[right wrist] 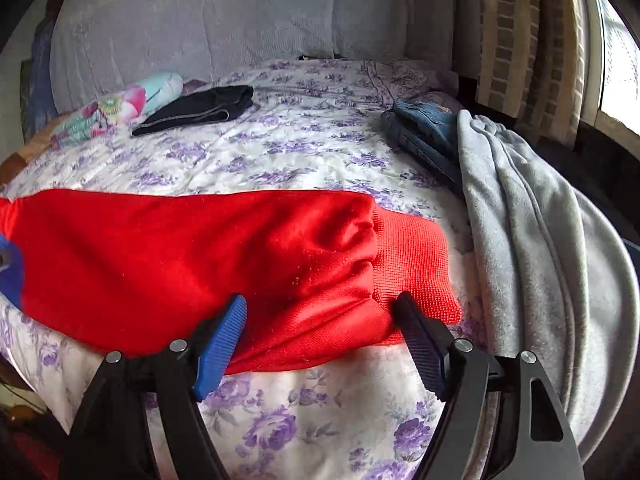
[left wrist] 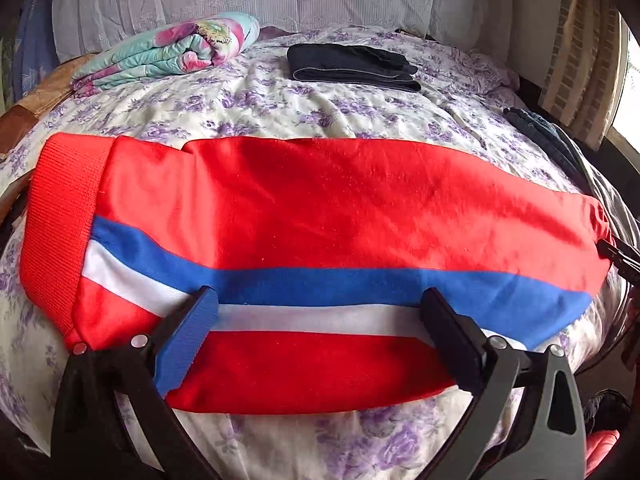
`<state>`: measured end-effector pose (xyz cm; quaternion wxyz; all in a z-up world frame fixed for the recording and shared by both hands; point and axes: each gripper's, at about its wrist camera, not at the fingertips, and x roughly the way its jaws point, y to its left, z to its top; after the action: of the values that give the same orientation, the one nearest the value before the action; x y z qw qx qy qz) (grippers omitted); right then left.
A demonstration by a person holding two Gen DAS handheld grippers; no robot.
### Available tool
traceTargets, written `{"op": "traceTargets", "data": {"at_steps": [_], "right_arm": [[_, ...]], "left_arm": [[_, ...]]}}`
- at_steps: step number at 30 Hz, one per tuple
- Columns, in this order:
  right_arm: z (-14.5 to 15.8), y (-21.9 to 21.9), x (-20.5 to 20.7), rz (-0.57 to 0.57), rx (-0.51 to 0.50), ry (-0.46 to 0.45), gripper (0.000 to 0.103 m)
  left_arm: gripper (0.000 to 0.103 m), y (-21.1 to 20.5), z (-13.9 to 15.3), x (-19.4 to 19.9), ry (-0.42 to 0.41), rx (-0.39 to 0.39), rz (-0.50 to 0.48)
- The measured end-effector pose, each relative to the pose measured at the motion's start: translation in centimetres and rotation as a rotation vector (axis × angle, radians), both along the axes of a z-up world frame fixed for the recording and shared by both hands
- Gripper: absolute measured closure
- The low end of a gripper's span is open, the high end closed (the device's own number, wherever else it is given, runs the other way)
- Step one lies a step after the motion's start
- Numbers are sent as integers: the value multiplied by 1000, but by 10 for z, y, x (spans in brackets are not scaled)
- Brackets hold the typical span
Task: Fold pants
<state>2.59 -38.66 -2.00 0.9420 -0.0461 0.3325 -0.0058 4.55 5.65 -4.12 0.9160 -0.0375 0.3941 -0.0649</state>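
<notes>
Red pants (left wrist: 320, 208) with a blue and white side stripe lie flat across the bed, folded lengthwise, ribbed band at the left in the left wrist view. My left gripper (left wrist: 320, 300) is open, its fingers over the near edge on the stripe. In the right wrist view the pants (right wrist: 200, 256) end in a ribbed cuff (right wrist: 416, 260) at the right. My right gripper (right wrist: 320, 308) is open, its fingers astride the near edge by the cuff. Neither gripper holds cloth.
The bed has a purple floral sheet (left wrist: 280, 100). Folded black pants (left wrist: 352, 64) and a rolled floral quilt (left wrist: 168, 48) lie at the far side. A grey blanket (right wrist: 532, 240) and folded blue jeans (right wrist: 424, 128) lie at the right. A curtain and window stand at the right.
</notes>
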Motion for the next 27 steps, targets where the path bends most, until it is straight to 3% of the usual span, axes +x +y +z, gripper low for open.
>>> {"op": "traceTargets", "data": {"at_steps": [4,7,9,11,12,14,15,19,23,27], "right_arm": [[45,19,4,147,92,-134,24],[70,46,35,268,157,-158,27],[79,77,60,359,196,-141,35],[85,112,79,413,156,-135,35],[87,126,85,439,131,-133,35],[86,135,89,464,132,-113,35],[84,135,89,471,152,-91,35],[71,148,96,508,192,-17,35],[57,177,118,515,129,17,35],[50,203,131,646,298,117,35]], "left_arm": [[5,4,29,-2,-37,-125,-20],[5,-15,46,8,-70,-142,-68],[5,-33,41,19,-50,-132,-91],[5,-52,18,30,24,-103,-119],[5,-59,4,33,51,-64,-116],[5,-72,-6,18,-63,61,-118],[5,-73,-8,13,-88,74,-122],[5,-58,-7,17,-90,-23,-126],[5,-63,-7,15,-103,6,-114],[5,-62,-7,14,-112,-4,-110]]}}
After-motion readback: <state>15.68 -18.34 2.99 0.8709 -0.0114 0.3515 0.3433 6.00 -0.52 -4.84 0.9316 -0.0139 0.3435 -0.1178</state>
